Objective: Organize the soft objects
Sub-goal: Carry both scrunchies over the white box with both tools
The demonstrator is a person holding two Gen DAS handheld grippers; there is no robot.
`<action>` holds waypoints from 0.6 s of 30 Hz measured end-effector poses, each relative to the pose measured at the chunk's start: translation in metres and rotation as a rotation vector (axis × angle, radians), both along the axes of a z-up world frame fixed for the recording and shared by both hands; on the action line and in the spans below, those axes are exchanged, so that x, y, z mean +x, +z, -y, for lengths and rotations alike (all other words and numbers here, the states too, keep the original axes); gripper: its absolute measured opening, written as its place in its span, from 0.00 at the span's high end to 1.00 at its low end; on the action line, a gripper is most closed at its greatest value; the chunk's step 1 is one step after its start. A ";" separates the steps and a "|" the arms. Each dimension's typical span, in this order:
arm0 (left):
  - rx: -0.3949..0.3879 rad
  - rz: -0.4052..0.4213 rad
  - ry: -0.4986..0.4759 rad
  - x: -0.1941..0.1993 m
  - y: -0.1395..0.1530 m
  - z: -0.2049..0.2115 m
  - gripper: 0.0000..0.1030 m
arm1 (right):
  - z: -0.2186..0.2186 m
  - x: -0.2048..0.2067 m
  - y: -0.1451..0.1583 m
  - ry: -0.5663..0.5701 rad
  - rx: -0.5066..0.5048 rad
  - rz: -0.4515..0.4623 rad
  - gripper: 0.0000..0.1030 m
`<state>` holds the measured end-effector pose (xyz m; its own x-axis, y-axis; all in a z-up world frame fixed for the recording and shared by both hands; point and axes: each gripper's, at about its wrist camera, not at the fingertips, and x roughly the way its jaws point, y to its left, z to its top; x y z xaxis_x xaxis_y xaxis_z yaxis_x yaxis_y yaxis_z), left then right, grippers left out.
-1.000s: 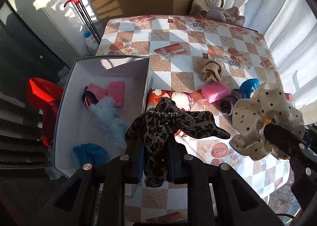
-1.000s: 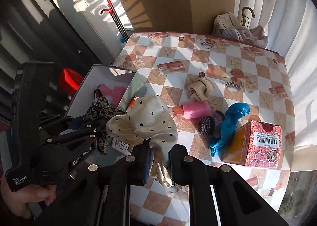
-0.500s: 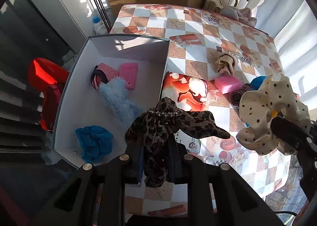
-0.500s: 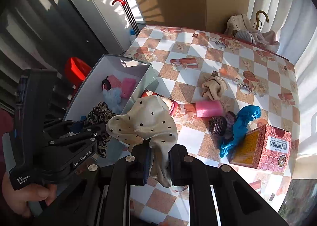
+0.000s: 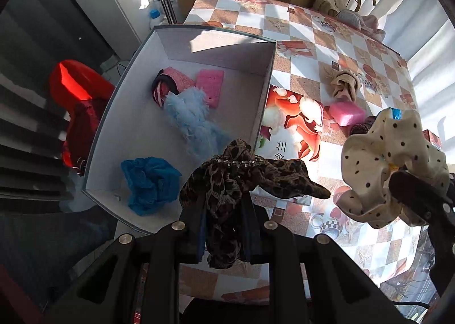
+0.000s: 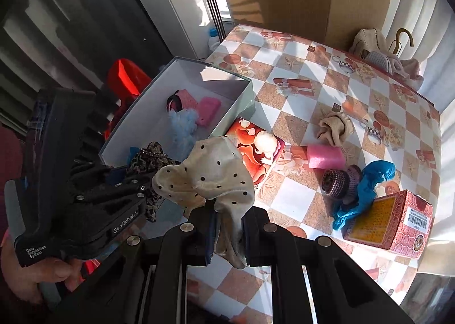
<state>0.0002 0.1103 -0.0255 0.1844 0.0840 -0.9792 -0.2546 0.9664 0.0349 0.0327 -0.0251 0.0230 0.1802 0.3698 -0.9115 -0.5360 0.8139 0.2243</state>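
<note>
pink sponge (image 6: 325, 156), tan cloth (image 6: 335, 128), red carton (image 6: 391, 223)

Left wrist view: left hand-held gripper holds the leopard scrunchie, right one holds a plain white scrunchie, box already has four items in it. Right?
Not quite. The right hand-held gripper holds a cream scrunchie with black polka dots, not plain white; the right wrist view shows it clearly. The left hand-held gripper does hold the leopard scrunchie, and the box has four items.

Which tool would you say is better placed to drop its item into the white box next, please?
Left. The left tool holds the leopard scrunchie right at the white box edge, while the right tool with the dotted scrunchie hangs over the table.
</note>
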 end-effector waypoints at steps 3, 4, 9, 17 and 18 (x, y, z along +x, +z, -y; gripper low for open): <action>0.009 -0.005 0.016 -0.007 -0.002 -0.007 0.79 | -0.008 -0.004 0.000 0.026 -0.004 0.006 0.84; 0.011 -0.007 0.023 -0.009 -0.003 -0.010 0.79 | -0.010 -0.004 0.000 0.036 -0.005 0.008 0.84; 0.019 -0.014 0.048 -0.020 -0.006 -0.021 0.79 | -0.022 -0.010 -0.001 0.077 -0.013 0.014 0.84; 0.018 -0.021 0.079 -0.032 -0.009 -0.035 0.79 | -0.044 -0.021 -0.001 0.160 -0.036 0.042 0.84; 0.018 -0.021 0.082 -0.033 -0.009 -0.036 0.79 | -0.046 -0.023 -0.001 0.170 -0.039 0.046 0.84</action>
<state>-0.0323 0.1460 -0.0346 0.1560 0.1155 -0.9810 -0.3315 0.9416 0.0582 0.0100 0.0212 0.0224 0.1594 0.3631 -0.9180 -0.6759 0.7179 0.1666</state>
